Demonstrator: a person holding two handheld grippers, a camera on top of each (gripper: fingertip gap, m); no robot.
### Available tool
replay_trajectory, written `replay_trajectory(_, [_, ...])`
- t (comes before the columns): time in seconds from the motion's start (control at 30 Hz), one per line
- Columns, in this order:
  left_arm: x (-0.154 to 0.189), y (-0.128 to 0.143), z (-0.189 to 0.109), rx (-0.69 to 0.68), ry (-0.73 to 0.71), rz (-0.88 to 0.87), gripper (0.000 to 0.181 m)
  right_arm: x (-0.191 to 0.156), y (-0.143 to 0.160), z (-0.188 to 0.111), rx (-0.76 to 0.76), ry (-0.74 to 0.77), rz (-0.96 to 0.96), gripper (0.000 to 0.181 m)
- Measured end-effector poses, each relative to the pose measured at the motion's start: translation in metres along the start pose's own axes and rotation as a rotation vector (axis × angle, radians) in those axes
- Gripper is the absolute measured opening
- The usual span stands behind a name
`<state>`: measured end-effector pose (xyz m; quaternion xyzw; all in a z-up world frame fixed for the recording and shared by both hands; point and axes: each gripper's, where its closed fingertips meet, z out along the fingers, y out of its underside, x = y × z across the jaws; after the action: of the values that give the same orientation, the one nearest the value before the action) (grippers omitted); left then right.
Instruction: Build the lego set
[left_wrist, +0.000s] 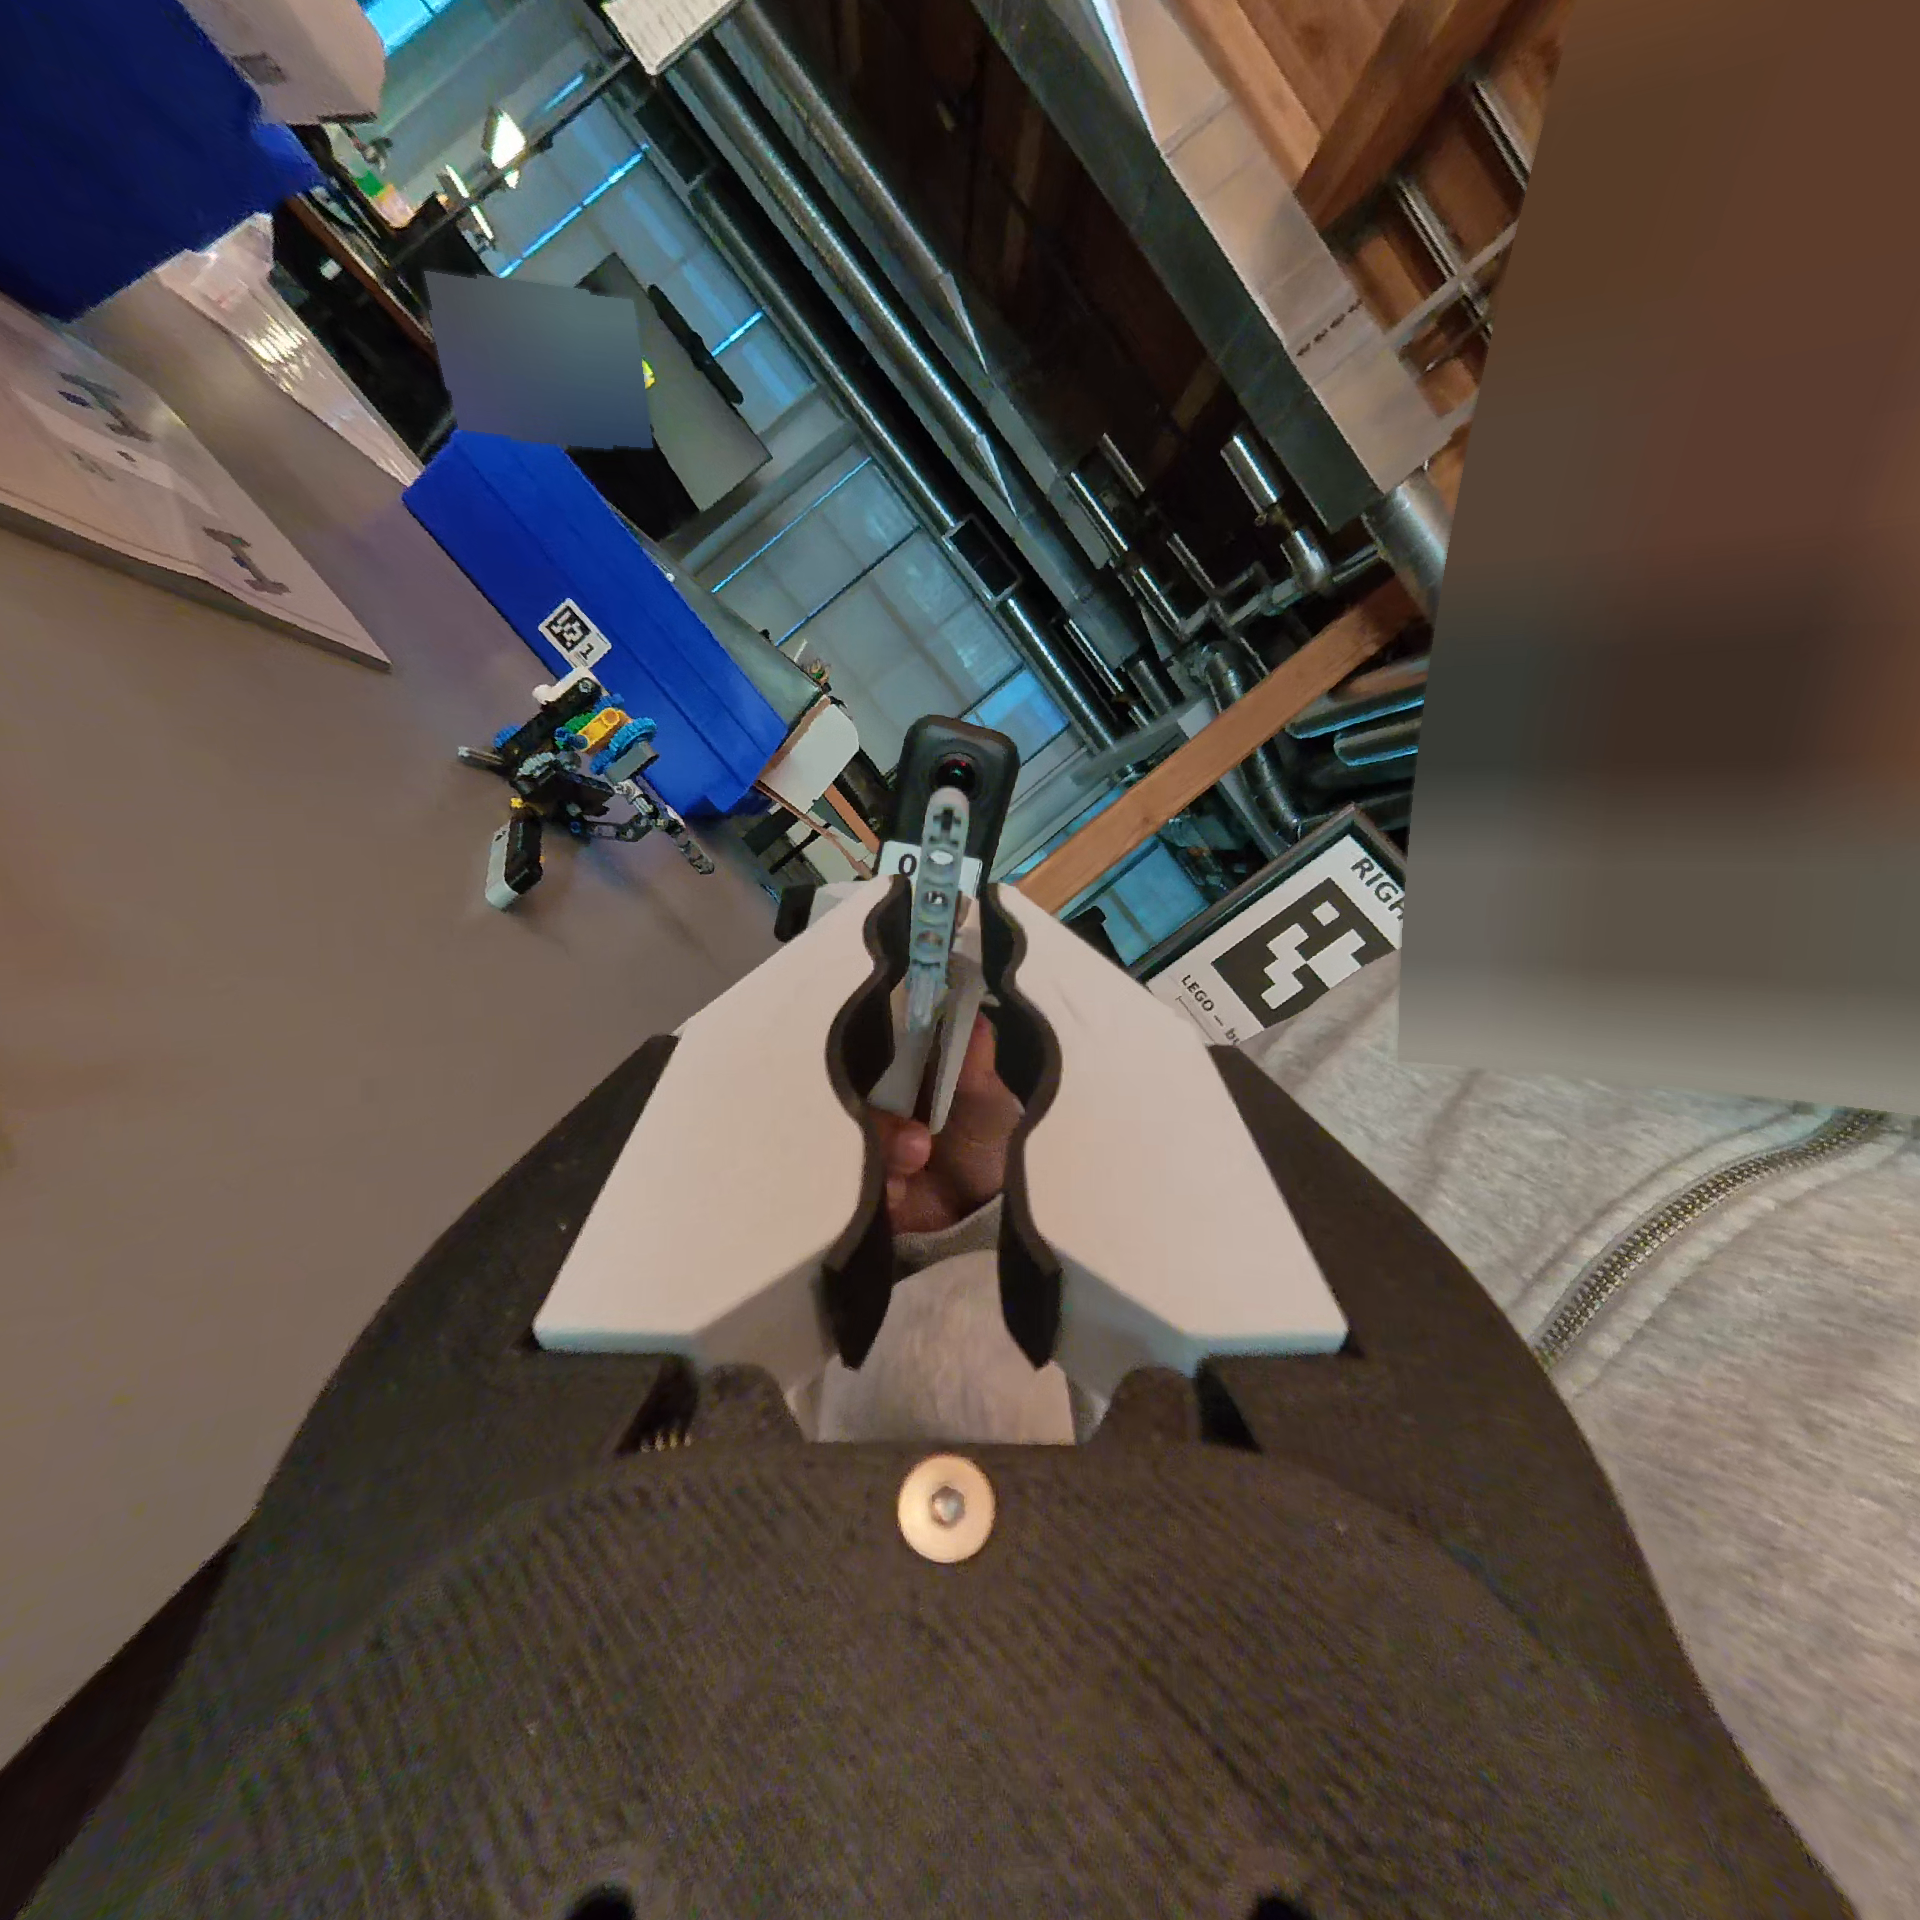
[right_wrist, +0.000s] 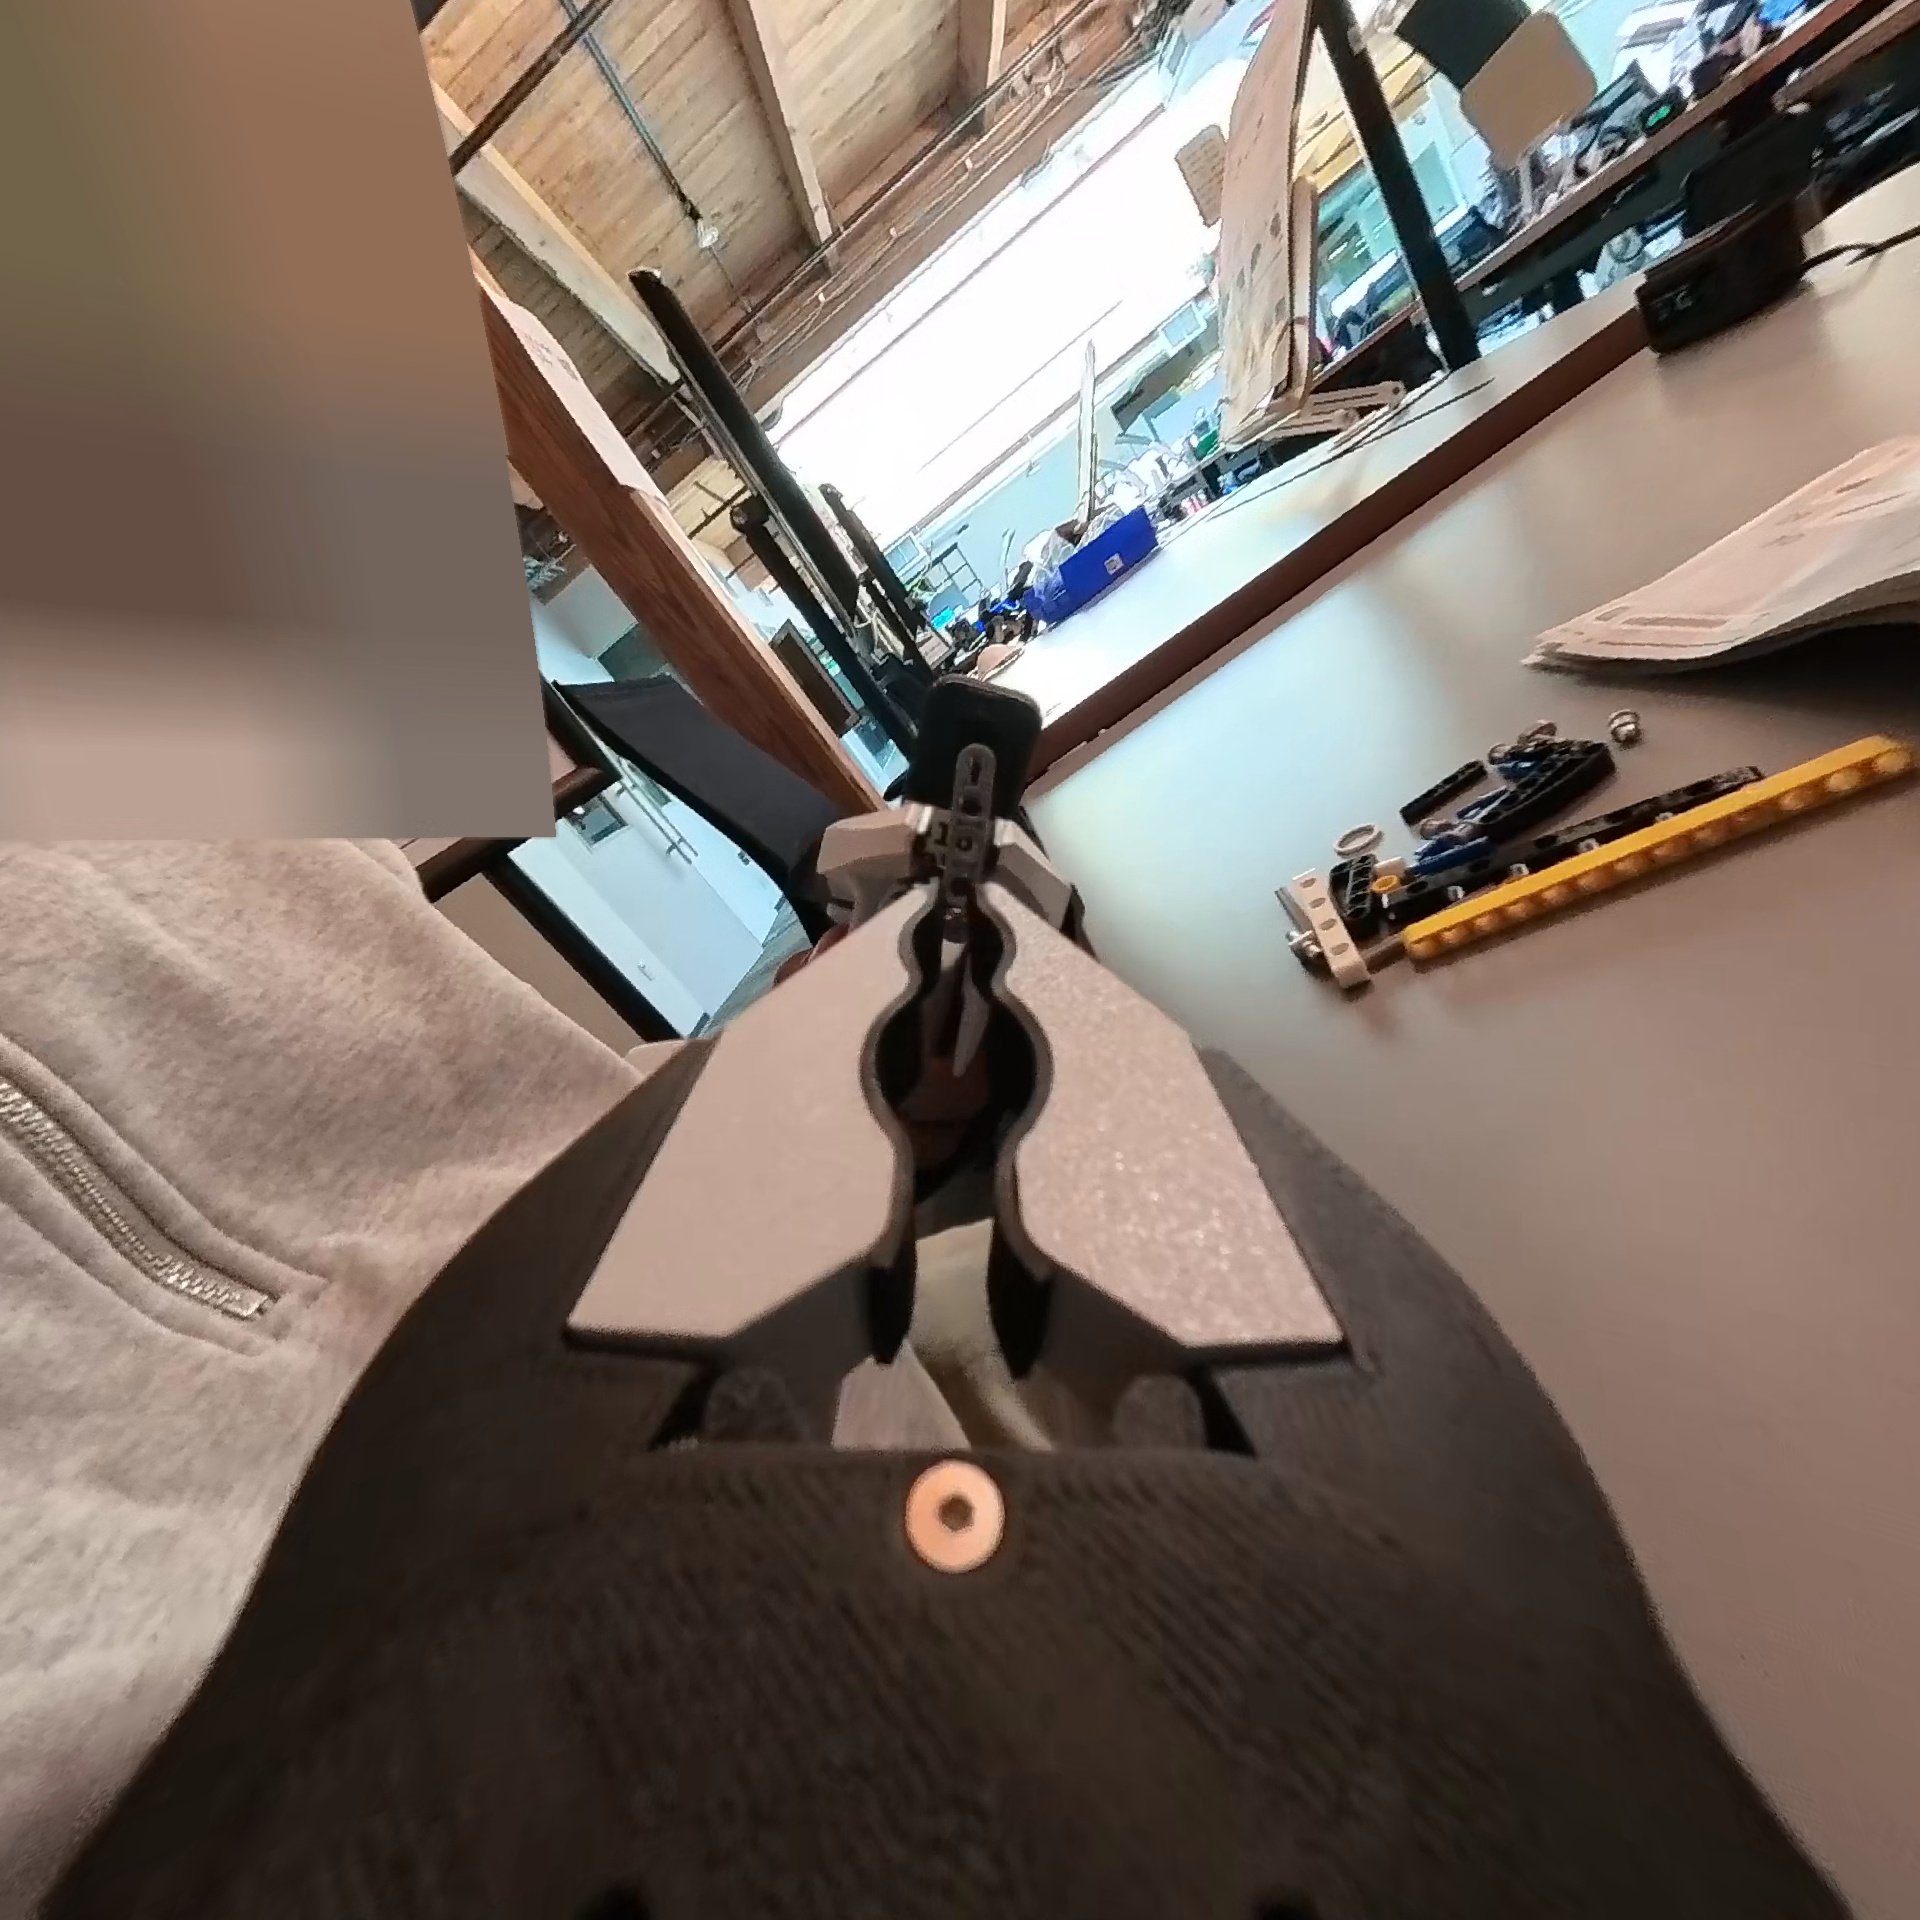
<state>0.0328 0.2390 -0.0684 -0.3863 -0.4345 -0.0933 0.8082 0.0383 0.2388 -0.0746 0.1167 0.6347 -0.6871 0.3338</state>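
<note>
Both grippers are raised off the grey table (right_wrist: 1455, 1195), facing tip to tip. The left gripper (left_wrist: 940, 914) is clamped on a thin grey holed beam (left_wrist: 935, 883), its long axis running straight out beyond the fingertips. The right gripper (right_wrist: 961, 914) appears pinched on the same beam, seen dark here. The matte, knobbly half-built model (left_wrist: 582, 769) lies far left; loose parts and a long yellow beam (right_wrist: 1652, 857) lie right.

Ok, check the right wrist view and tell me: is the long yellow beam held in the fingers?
No, the long yellow beam lies flat on the table beside the loose black pieces, off to the side of the fingers.
</note>
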Motion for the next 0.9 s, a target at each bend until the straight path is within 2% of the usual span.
replay_trajectory(0.03, [0.0,0.0,0.0,0.002,0.003,-0.002,0.01,0.0,0.0,0.0,0.005,0.001,-0.003,0.002])
replay_trajectory(0.3, [0.003,-0.005,-0.002,0.037,0.009,0.016,0.004,-0.005,-0.001,0.005,0.047,-0.006,0.002,0.002])
replay_trajectory(0.47, [0.007,-0.008,-0.002,0.071,0.04,-0.01,0.004,-0.008,-0.003,0.007,0.069,0.028,-0.087,0.002])
replay_trajectory(0.7, [0.008,-0.008,-0.005,0.045,0.014,0.025,0.004,-0.008,-0.002,0.01,0.062,0.027,-0.109,0.003])
replay_trajectory(0.8, [0.004,-0.023,-0.017,0.06,-0.057,0.085,0.004,0.003,-0.006,0.01,0.058,0.118,-0.178,0.04])
replay_trajectory(0.9, [-0.009,-0.051,-0.048,0.101,-0.232,0.197,0.004,0.01,-0.005,0.014,0.001,0.195,-0.295,0.04])
